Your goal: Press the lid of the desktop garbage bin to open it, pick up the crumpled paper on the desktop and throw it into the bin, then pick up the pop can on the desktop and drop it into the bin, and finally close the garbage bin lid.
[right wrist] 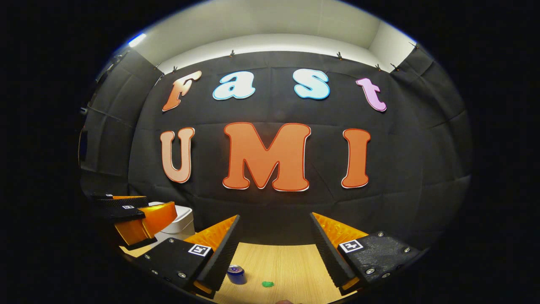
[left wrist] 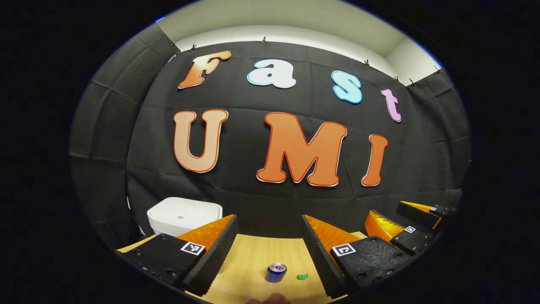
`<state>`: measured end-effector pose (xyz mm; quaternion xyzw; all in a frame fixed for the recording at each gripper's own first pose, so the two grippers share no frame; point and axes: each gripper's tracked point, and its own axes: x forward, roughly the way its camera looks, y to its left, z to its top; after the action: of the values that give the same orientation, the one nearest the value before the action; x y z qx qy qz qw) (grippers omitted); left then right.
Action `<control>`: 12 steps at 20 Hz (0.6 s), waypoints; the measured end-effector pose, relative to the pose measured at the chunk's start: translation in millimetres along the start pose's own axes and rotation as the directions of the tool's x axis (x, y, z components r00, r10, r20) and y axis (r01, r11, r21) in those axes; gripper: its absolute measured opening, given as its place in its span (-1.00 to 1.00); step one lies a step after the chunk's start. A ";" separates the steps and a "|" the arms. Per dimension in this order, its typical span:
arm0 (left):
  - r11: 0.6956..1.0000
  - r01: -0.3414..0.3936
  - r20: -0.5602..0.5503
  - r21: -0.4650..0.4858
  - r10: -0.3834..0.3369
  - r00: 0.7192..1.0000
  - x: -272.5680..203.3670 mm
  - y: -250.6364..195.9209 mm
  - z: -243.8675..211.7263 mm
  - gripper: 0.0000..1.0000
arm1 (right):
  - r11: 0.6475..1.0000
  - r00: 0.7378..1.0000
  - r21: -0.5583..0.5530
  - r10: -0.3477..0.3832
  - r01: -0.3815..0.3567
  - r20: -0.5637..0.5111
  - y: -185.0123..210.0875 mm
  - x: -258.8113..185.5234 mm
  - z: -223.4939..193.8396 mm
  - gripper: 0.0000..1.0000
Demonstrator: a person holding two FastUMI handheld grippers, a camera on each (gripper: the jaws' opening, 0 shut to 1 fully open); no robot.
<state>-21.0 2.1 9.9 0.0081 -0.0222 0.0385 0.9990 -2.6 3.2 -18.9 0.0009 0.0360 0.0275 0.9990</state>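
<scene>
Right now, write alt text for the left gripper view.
Open left tongs hover above a light wooden table holding an upright blue pop can and a small green crumpled paper; a closed white plastic bin stands behind, left.

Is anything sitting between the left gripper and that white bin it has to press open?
Nothing visible: the left gripper, jaws open, is raised above the table, the white bin ahead on its left, lid shut.

Black cloth wall [left wrist: 270,202] behind wooden table [right wrist: 291,261].
</scene>
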 end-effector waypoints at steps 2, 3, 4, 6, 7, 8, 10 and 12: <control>1.000 -0.002 -0.001 0.022 0.002 1.000 -1.6 -4.8 -1.8 0.87 | 1.000 1.000 0.002 0.006 -0.006 -0.008 0.4 0.9 -0.2 0.88; 1.000 0.000 -0.006 0.029 0.000 1.000 -3.0 -4.8 -4.9 0.87 | 1.000 1.000 0.003 0.006 -0.006 -0.011 0.1 2.1 -1.0 0.88; 1.000 0.007 -0.012 0.029 -0.007 1.000 -3.5 -7.4 -5.9 0.87 | 1.000 1.000 0.006 0.007 -0.007 -0.014 -0.3 1.1 -0.8 0.88; 1.000 0.019 -0.029 0.020 -0.018 0.999 -4.0 -10.4 -10.4 0.87 | 1.000 1.000 0.003 0.004 -0.004 -0.014 -0.9 0.6 -1.2 0.88; 1.000 0.017 -0.034 0.024 -0.016 0.999 -4.4 -8.8 -13.5 0.87 | 1.000 1.000 -0.002 0.004 -0.004 -0.013 -1.3 0.0 -1.8 0.88; 1.000 0.013 -0.035 0.028 -0.012 0.999 -4.1 -7.4 -14.6 0.87 | 1.000 1.000 -0.012 0.000 0.000 -0.012 -2.1 -0.3 -1.8 0.88; 1.000 0.014 -0.036 0.026 -0.013 0.999 -2.5 -6.3 -14.2 0.86 | 1.000 1.000 -0.019 -0.007 0.007 -0.011 -4.0 -1.4 -1.1 0.88; 1.000 0.013 -0.032 0.028 -0.013 0.999 -2.0 -5.3 -14.6 0.87 | 1.000 1.000 -0.013 -0.012 0.012 -0.012 -4.9 -4.2 -0.7 0.88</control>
<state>-21.9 -3.1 -4.9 0.0218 -0.0059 0.0324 0.9992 -6.6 -2.0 -19.3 -0.0058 0.0419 0.0218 0.9989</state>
